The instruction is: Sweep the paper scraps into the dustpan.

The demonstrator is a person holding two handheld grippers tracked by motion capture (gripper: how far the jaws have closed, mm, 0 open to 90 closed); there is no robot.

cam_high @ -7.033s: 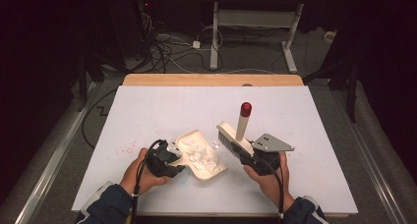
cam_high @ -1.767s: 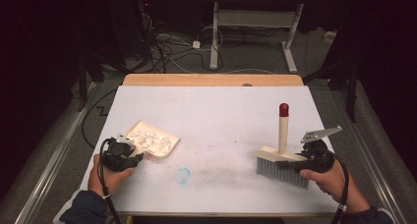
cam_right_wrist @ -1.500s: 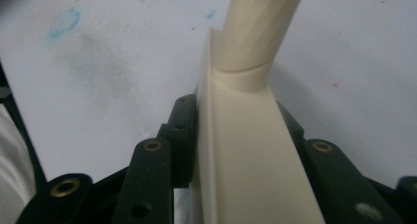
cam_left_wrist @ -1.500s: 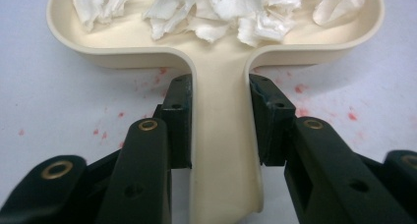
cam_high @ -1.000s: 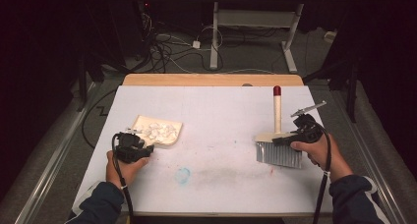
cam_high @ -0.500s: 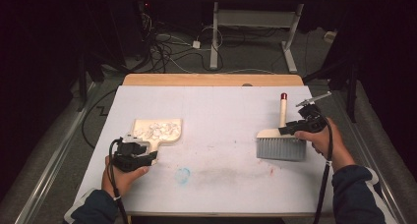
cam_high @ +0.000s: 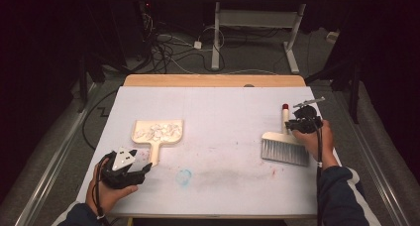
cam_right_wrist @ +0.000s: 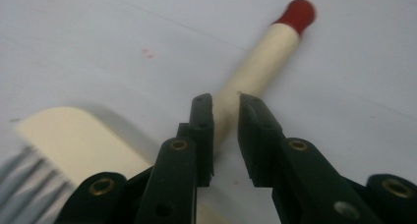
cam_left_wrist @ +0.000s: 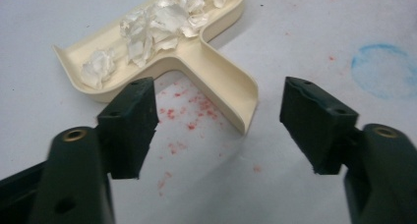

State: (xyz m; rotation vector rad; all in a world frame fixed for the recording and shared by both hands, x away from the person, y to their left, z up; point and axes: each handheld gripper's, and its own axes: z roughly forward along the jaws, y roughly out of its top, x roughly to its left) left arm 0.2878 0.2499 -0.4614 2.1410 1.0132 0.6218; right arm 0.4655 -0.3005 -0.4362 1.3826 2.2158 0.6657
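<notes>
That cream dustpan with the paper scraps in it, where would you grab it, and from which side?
By its handle, from the open end that points toward the left gripper. The dustpan lies flat with scraps in its tray, so a level hold across the narrow handle should keep them in. The fingers already stand apart on either side of it.

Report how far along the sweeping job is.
Done: the white scraps lie in the cream dustpan, set down on the table, and the left gripper has just opened off its handle. In hand: the right gripper clamps the brush handle. Left: releasing the brush; red specks remain.
</notes>
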